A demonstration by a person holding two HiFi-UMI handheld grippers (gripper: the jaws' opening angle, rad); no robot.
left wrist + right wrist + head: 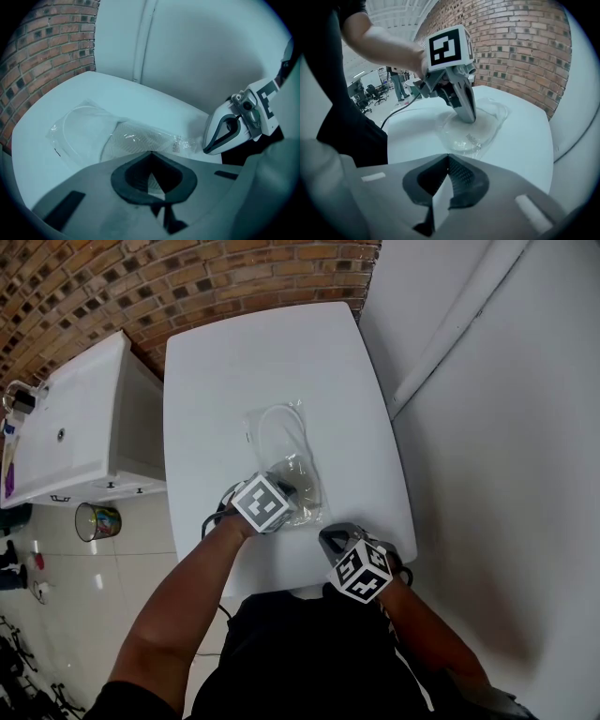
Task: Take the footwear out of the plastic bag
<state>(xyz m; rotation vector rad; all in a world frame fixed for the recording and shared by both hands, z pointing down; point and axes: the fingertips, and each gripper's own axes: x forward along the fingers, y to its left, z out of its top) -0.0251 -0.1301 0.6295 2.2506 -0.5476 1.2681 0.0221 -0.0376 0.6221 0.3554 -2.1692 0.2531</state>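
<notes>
Plastic bag (289, 460), clear, lies on the white surface (234, 362) with a white slipper (274, 427) inside. The left claw (150, 154) is pressed together, tips down on the bag's near end. The right claw (447, 157), also pressed together and empty, hovers near the bag.

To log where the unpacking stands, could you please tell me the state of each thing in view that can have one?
plastic bag: lying flat on the white table, footwear inside; whether its mouth is open cannot be told.
footwear: inside the bag, not yet taken out.
left gripper: shut, tips down on the bag's near end.
right gripper: shut, nothing between its jaws, just short of the bag.
</notes>
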